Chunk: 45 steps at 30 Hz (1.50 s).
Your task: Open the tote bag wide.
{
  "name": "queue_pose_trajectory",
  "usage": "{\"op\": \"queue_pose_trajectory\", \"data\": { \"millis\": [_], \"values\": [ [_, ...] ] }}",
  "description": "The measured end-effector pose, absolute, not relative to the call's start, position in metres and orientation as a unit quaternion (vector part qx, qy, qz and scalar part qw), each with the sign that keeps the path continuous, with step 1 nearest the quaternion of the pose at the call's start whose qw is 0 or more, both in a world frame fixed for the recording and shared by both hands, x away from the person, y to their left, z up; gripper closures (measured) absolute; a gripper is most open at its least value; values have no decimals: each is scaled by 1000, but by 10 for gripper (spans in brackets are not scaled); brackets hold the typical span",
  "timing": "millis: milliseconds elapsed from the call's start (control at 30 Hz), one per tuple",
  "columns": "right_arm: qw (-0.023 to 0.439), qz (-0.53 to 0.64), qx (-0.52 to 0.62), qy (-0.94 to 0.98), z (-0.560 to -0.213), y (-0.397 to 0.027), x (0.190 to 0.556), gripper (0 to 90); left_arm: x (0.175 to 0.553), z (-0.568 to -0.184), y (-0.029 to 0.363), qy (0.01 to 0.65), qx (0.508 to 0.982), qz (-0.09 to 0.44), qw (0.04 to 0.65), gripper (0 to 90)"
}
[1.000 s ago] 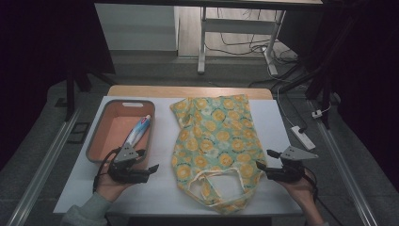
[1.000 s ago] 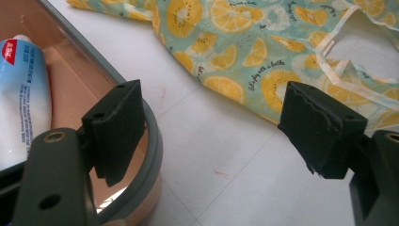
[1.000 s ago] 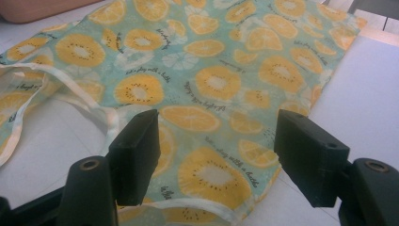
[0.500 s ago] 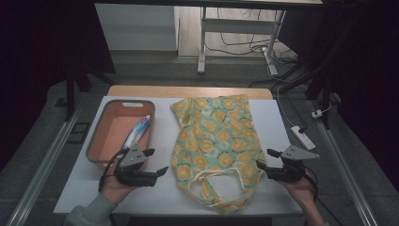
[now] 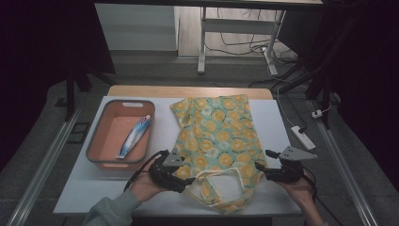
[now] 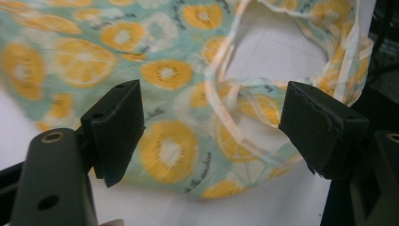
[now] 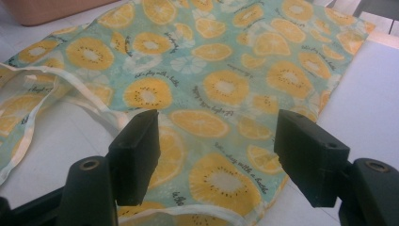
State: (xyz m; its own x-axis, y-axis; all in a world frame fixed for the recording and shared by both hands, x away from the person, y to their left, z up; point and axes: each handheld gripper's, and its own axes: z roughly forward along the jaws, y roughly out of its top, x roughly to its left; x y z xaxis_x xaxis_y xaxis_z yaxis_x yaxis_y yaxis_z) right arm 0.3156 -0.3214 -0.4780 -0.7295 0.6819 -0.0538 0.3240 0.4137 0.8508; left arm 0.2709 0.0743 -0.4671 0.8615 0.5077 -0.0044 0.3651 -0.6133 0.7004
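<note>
Risk first: both tongs stand wide open with nothing gripped, and the fruit-print tote bag [image 5: 216, 141] lies flat on the white worktop [image 5: 80, 193], mouth and handles toward me. My left tongs [image 5: 188, 181] sit at the bag's near-left corner, my right tongs [image 5: 261, 170] at its near-right edge. If I close the left now I judge I'd catch a loose handle strap [image 6: 226, 94] rather than the mouth's edge — the strap loops right between the jaws in the left gripper view. Then the bag would lift lopsided or not open at all. On the right, the jaws straddle flat cloth [image 7: 226, 136]; pinching there could grab both layers together and keep the mouth sealed. Dragging thin fabric could also bunch it or pull it off the near edge.

Hard to make out: whether either pad touches the cloth — can't tell. The bag's near rim is crumpled, its layers unclear. The toothpaste tube [image 5: 135, 135] in the orange bin [image 5: 94, 146] is small, its label unreadable. Left gripper view is blurred at its left side.
</note>
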Motion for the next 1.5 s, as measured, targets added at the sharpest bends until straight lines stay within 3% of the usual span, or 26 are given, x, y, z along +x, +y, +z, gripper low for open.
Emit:
{"op": "queue_pose_trajectory", "data": {
  "millis": [267, 500, 767, 800, 833, 867, 933, 967, 1100, 1300, 1500],
  "values": [
    [198, 447, 308, 816, -479, -322, 314, 310, 269, -482, 63, 237, 910, 80, 332, 222],
    [198, 450, 305, 816, -478, -322, 313, 311, 269, -500, 67, 263, 914, 61, 304, 286],
    [199, 449, 303, 817, -477, -321, 312, 310, 272, -519, 63, 275, 923, 36, 267, 640],
    [199, 449, 303, 817, -477, -321, 312, 310, 272, -519, 62, 275, 923, 38, 267, 640],
    [200, 449, 303, 817, -478, -321, 311, 311, 273, -518, 63, 277, 922, 32, 269, 736],
    [200, 449, 303, 817, -478, -321, 311, 311, 274, -518, 63, 277, 922, 28, 270, 736],
    [200, 448, 302, 817, -478, -322, 311, 311, 274, -518, 64, 279, 921, 23, 271, 863],
    [200, 448, 302, 817, -478, -322, 311, 311, 274, -518, 64, 279, 921, 23, 271, 884],
    [199, 449, 295, 819, -475, -322, 309, 309, 274, -509, 69, 277, 918, 21, 283, 892],
    [180, 446, 257, 838, -462, -320, 298, 297, 269, -471, 90, 278, 892, 28, 355, 892],
    [157, 414, 208, 872, -456, -316, 289, 240, 272, -448, 109, 290, 869, 39, 398, 892]
  ]
}}
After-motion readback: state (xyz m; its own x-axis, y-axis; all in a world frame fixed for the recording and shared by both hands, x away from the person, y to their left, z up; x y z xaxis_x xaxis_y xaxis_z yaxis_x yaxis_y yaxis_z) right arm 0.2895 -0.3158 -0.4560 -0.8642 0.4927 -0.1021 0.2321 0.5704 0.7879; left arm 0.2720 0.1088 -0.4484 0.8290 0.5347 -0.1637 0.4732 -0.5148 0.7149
